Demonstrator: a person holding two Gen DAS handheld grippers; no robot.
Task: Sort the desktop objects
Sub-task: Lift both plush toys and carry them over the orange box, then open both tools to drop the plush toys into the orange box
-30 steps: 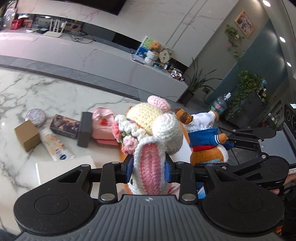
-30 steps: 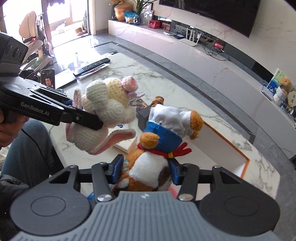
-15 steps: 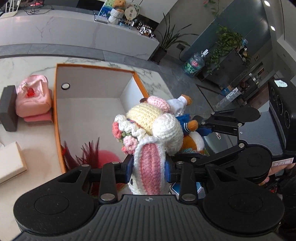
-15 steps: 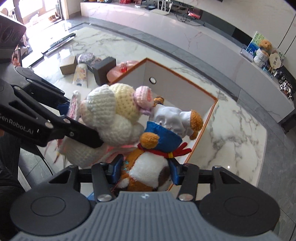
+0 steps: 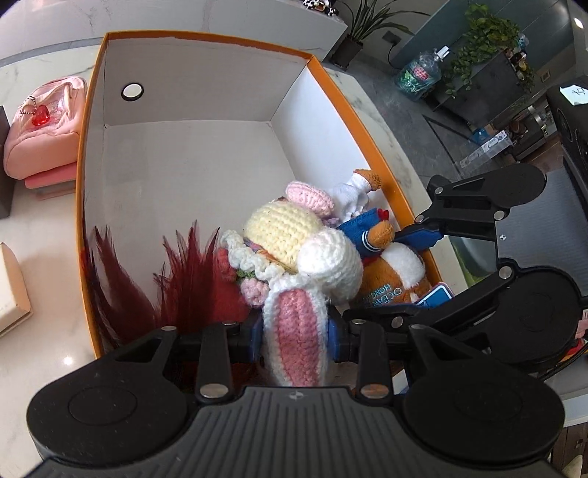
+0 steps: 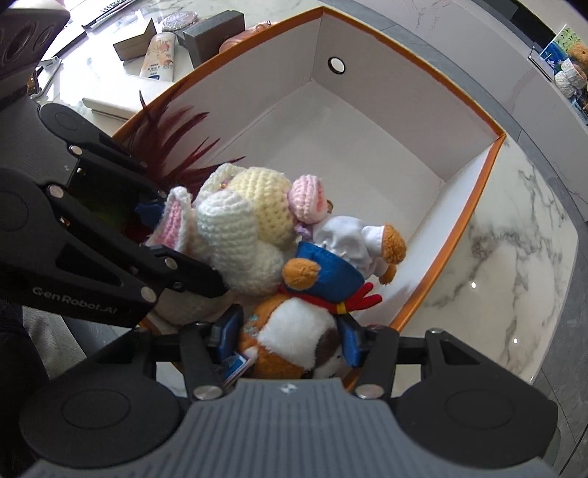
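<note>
Left hand-held gripper (image 5: 294,331) clamps crochet bunny (image 5: 294,250); right (image 6: 284,331) opening around plush bear (image 6: 305,331).

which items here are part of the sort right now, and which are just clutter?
In play:
- crochet bunny, clamped in left gripper
- plush bear, between right gripper pads, jaws opening
- orange box, both toys over it
- red feathers, already inside

Lying about:
- pink pouch
- lotion tube
- brown carton
- dark box
</note>
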